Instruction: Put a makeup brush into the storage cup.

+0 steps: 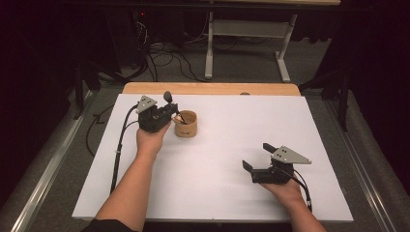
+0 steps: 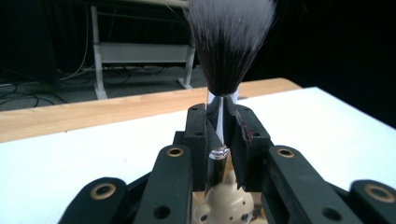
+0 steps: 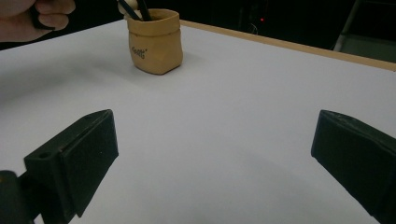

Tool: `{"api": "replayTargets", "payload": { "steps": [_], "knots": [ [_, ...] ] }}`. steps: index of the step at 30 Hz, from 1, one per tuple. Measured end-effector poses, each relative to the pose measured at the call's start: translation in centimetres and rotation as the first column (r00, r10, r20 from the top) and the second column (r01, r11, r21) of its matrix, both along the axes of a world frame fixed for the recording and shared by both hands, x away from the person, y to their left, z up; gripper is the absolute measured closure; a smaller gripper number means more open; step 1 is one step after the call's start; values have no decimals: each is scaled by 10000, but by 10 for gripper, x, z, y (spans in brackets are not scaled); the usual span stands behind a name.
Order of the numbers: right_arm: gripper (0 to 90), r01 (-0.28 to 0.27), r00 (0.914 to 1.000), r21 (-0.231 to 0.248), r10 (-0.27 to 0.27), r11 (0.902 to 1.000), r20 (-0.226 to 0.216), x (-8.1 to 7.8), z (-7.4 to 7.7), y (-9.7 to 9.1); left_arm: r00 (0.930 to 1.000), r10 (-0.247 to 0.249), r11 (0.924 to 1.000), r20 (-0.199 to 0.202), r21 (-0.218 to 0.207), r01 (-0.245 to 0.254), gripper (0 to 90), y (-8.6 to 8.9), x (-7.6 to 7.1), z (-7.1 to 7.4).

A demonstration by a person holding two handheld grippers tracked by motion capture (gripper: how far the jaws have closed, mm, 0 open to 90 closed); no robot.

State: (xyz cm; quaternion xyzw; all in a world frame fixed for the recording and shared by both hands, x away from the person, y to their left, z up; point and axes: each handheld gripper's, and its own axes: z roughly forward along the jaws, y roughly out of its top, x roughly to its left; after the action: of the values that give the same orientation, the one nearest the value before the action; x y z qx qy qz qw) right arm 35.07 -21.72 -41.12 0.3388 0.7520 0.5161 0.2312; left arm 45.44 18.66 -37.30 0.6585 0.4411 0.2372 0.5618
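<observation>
A tan holder cup (image 1: 186, 124) stands on the white table sheet (image 1: 217, 159) at the back left, with dark handles sticking out of it. My left gripper (image 1: 159, 115) hovers just left of the cup, shut on a makeup brush (image 1: 168, 95) that stands upright. In the left gripper view the pads (image 2: 198, 135) clamp the chrome ferrule (image 2: 220, 109), with the dark bristles (image 2: 229, 42) above and a cream-coloured piece (image 2: 229, 205) below. My right gripper (image 1: 256, 155) rests at the front right, open and holding nothing. The right gripper view shows the cup (image 3: 155, 41) far ahead of the open gripper (image 3: 215, 154).
A wooden table edge (image 1: 212, 88) runs along the back of the white sheet. Beyond it are a metal desk frame (image 1: 246, 43) and cables on the floor (image 1: 164, 60). The person's left hand (image 3: 37, 16) shows beside the cup.
</observation>
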Motion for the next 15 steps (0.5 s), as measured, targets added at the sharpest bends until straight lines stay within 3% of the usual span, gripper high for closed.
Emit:
{"api": "replayTargets", "payload": {
  "steps": [5,7,15],
  "knots": [
    [22,-22,10000,-32,22,10000,24,0,0,0,9998,-84,10000,-158,45,84,773,-1,1,-2],
    [22,-26,10000,-38,26,10000,29,0,0,0,9997,-100,9998,-216,-170,96,766,-1,1,-2],
    [22,-17,10000,-20,17,10000,-3,0,0,0,9996,-146,9999,-246,1,147,758,0,1,-3]
  ]
}}
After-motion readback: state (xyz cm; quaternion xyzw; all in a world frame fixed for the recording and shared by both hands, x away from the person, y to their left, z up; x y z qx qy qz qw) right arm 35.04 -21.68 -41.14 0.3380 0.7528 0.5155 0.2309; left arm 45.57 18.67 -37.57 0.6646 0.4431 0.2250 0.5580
